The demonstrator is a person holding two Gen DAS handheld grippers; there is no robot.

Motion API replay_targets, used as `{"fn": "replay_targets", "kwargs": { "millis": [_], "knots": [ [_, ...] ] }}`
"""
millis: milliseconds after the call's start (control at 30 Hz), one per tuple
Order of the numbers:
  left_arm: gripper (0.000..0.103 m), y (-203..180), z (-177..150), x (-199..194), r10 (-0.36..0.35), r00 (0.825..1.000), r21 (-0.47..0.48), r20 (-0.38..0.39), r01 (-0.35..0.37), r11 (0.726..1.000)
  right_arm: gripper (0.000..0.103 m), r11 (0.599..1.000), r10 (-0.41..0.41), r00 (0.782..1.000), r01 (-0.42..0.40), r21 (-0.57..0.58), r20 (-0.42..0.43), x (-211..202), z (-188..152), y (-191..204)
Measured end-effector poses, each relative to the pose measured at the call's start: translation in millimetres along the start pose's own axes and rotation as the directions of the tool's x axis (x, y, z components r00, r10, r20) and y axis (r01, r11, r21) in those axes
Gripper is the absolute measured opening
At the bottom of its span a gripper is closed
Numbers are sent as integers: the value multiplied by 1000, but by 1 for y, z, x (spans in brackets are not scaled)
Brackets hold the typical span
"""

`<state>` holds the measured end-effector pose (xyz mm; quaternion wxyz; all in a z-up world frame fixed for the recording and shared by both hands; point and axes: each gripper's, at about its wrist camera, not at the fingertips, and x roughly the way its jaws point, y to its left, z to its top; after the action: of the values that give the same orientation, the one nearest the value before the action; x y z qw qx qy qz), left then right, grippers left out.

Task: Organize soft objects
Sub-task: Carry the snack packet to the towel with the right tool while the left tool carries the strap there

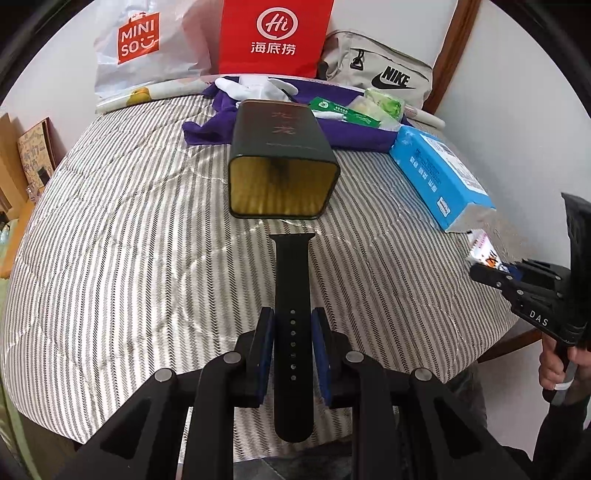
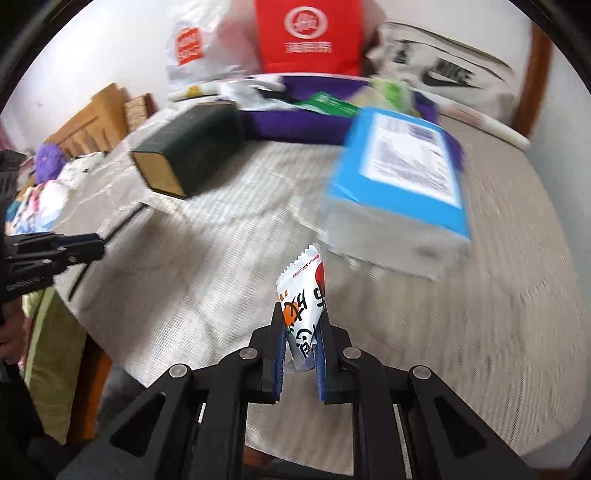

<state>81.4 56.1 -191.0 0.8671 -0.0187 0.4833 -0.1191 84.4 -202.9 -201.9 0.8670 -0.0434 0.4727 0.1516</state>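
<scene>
watch strap: black, pinched between left claw's blue pads, free end pointed at dark box, hung over striped quilt
left claw: pressed together on watch strap, pointed down toward quilt
snack packet: white with orange and black print, pinched in right claw, upright, just in front of blue box's near end
right claw: clamped on snack packet; in left wrist view at right of dark box, near quilt edge
dark box: dark green, gold open end faced left claw, lay on quilt middle
blue box: right of dark box, on quilt
purple cloth: behind dark box, white gloves and green packets on it
quilt: striped, covered bed
bags: red bag, white Miniso bag, Nike bag, all behind dark box by wall
</scene>
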Motion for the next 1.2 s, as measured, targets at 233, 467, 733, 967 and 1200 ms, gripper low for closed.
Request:
{"fn": "replay_targets", "kwargs": {
  "millis": [233, 467, 733, 967, 1200],
  "knots": [
    [20, -5, -1, 8, 44, 999, -31, -9, -44, 999, 14, 999, -8, 999, 9, 32, -34, 8, -11, -17],
    [20, -14, 4, -3, 66, 998, -18, -13, -67, 998, 14, 997, 46, 998, -44, 62, -36, 10, -13, -25],
    [20, -29, 25, -42, 48, 997, 3, 55, -48, 999, 14, 994, 102, 994, -103, 21, 34, -28, -2, -20],
    [20, -35, 49, -63, 31, 994, 7, 102, -32, 999, 14, 994, 110, 986, -110, -3, 122, -57, 31, -23],
    [20, -28, 86, -68, 17, 991, -5, 136, -17, 1000, 14, 995, 104, 978, -102, -21, 183, -69, 78, -32]
  ]
}}
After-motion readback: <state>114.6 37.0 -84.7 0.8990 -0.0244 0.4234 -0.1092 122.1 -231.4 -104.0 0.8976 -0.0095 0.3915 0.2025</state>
